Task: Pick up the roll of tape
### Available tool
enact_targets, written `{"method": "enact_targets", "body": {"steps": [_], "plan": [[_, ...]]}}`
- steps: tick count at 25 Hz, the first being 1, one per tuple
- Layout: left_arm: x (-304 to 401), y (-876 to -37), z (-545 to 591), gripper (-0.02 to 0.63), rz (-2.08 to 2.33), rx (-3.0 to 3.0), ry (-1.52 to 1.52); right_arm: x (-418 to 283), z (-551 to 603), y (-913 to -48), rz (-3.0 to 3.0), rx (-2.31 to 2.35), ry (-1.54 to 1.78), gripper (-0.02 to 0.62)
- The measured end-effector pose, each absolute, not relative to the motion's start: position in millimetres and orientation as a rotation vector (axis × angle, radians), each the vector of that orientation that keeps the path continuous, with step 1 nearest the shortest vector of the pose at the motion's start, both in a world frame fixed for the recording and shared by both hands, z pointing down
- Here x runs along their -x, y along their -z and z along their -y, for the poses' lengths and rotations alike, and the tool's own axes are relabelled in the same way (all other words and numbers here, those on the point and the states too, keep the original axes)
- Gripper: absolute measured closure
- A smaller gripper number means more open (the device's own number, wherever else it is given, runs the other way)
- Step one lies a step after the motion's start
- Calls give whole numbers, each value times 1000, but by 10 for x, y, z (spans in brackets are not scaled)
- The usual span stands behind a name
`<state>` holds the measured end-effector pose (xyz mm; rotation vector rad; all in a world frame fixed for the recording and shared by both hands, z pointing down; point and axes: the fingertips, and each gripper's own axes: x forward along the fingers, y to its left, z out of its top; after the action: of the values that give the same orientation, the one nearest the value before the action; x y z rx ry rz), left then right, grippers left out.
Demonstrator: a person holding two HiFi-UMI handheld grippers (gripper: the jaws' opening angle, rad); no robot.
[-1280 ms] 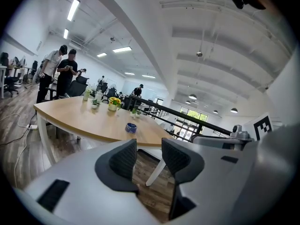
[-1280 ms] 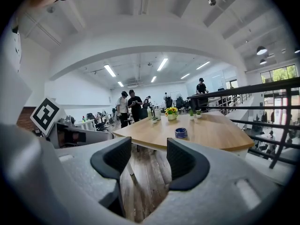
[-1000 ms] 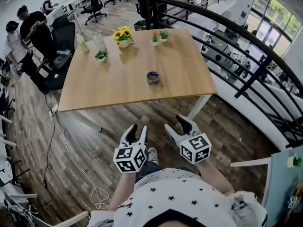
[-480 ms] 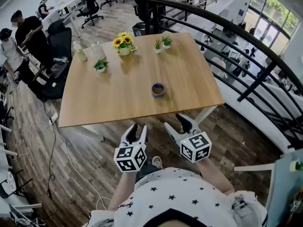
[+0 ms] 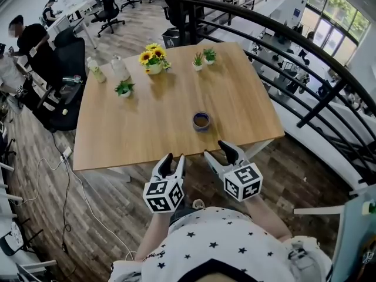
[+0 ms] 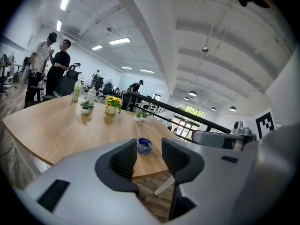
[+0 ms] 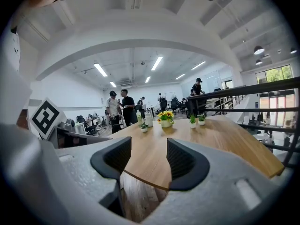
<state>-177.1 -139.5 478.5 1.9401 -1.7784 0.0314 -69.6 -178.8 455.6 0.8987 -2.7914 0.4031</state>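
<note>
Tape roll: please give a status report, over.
Left gripper and right gripper open, empty, short of the table edge. Tape roll flat on the table, untouched. Nothing in the way; potted plants stand at the far side.

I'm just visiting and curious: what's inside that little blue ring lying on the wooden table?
The roll of tape lies flat on the table. Its hole looks empty: only brown shows there, likely tabletop. The roll's near wall hides part of the inside.

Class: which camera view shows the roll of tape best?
The head view: the roll of tape lies whole and unblocked on the table. The left gripper view shows it small, framed between the jaws. The right gripper view doesn't show it.
</note>
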Motion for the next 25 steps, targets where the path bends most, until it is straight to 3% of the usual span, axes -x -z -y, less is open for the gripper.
{"method": "enact_targets", "body": {"steps": [25], "plan": [[2101,-5133,2215,460,1680,-1932,-111,896,2334,-4718,2732,-993,-438,376]]}}
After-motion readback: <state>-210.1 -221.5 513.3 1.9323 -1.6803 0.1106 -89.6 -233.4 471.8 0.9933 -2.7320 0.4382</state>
